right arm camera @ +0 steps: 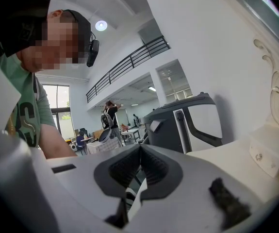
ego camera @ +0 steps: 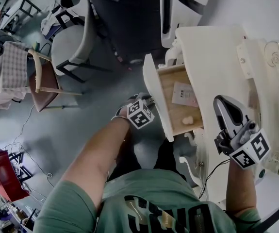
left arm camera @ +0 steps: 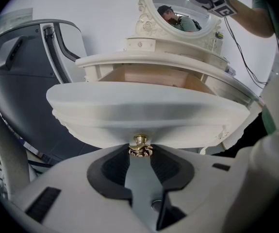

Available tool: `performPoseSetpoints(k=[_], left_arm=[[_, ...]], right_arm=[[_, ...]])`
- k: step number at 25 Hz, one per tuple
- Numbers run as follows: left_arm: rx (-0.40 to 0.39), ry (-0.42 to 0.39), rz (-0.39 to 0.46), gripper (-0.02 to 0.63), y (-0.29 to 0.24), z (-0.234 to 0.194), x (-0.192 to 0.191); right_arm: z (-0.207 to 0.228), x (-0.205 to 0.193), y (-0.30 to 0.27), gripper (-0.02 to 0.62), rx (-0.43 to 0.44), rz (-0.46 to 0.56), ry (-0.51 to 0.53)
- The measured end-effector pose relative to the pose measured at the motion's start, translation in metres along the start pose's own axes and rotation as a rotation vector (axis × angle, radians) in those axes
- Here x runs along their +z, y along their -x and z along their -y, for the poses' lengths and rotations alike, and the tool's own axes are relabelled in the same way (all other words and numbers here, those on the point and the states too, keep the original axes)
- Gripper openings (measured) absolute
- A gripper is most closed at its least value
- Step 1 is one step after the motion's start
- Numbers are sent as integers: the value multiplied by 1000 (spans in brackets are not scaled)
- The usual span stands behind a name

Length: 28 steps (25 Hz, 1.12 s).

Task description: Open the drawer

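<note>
Two grippers, one working: I'm clamping the left gripper (left arm camera: 140, 153) on the brass knob (left arm camera: 140, 146) for a straight pull. The drawer (ego camera: 155, 98) is sitting well out of the dressing table (ego camera: 212, 52). I'm holding the right gripper (right arm camera: 139, 154) closed and empty above the top, clear.

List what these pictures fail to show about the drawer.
Head view: print on the card too small to read.
Head view: the cream lump in the drawer too small to identify.
Left gripper view: the drawer's inside hidden behind the drawer front.
</note>
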State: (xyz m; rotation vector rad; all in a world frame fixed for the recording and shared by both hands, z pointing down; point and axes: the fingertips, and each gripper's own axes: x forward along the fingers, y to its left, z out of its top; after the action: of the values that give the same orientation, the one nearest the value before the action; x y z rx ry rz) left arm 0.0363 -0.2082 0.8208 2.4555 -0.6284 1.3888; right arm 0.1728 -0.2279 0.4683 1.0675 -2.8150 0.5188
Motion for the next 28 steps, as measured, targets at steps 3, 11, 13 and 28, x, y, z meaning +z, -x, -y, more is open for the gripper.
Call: performPoseSetpoints(k=[3,11,13,28], left_arm=[[-3,-5,8,140,5,-3,-6],[1,-1,-3,140,15,-6,-22],[1,6,2,140,17,-7,-25],[-22,-17,26,140,22,-4,-31]], right_arm=[[-7,0,-6,11,-1,0,11],[-17,2,-20,10,27,5,14],[-18,0,-23,10,32,1,13],[-21,2,-29,11,27,-9,19]])
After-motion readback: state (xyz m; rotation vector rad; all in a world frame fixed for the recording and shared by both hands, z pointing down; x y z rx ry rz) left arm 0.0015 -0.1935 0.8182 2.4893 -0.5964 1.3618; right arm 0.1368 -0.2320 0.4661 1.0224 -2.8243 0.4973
